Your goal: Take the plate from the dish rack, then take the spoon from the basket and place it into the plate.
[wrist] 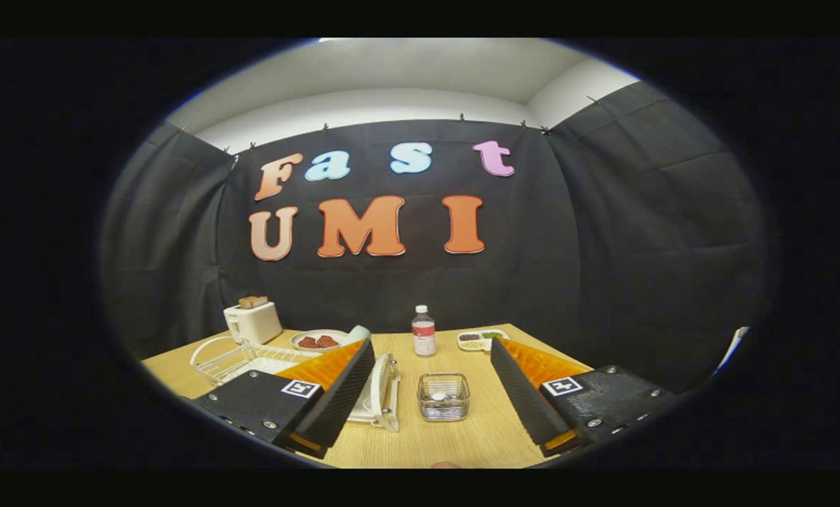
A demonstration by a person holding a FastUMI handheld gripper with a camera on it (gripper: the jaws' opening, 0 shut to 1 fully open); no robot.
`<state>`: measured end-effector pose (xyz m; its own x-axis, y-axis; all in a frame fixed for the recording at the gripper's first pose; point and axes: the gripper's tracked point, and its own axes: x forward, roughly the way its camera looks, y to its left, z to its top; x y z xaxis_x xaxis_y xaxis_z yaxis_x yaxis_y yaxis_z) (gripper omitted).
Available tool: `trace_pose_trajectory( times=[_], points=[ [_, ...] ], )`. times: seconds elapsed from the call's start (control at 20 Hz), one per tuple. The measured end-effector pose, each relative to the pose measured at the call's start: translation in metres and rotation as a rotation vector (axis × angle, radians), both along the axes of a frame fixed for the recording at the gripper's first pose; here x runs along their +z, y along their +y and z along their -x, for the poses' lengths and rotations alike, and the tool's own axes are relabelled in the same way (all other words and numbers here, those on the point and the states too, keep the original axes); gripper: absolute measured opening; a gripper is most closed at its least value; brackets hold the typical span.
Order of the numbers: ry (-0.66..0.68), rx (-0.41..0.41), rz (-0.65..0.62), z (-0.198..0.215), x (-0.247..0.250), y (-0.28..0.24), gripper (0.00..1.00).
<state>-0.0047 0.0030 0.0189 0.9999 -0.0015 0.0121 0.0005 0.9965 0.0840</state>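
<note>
Gripper view: the gripper (430, 394) is held wide open and empty above the table; the plate (384, 391) is seen on edge in the dish rack (240, 359), left of the basket (443, 396).

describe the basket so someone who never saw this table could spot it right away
On the wooden table, look between the open gripper fingers, in front of the bottle. The basket is a small square wire cage, unlike the wide white dish rack to the left.
</note>
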Motion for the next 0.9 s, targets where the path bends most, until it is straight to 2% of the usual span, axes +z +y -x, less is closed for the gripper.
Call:
trace_pose_trajectory(
  times=[0.6,0.9],
  points=[
    [0.046,0.036,0.012,-0.008,0.008,0.021,0.99],
    [0.139,0.114,-0.046,-0.04,0.001,0.056,0.99]
  ],
)
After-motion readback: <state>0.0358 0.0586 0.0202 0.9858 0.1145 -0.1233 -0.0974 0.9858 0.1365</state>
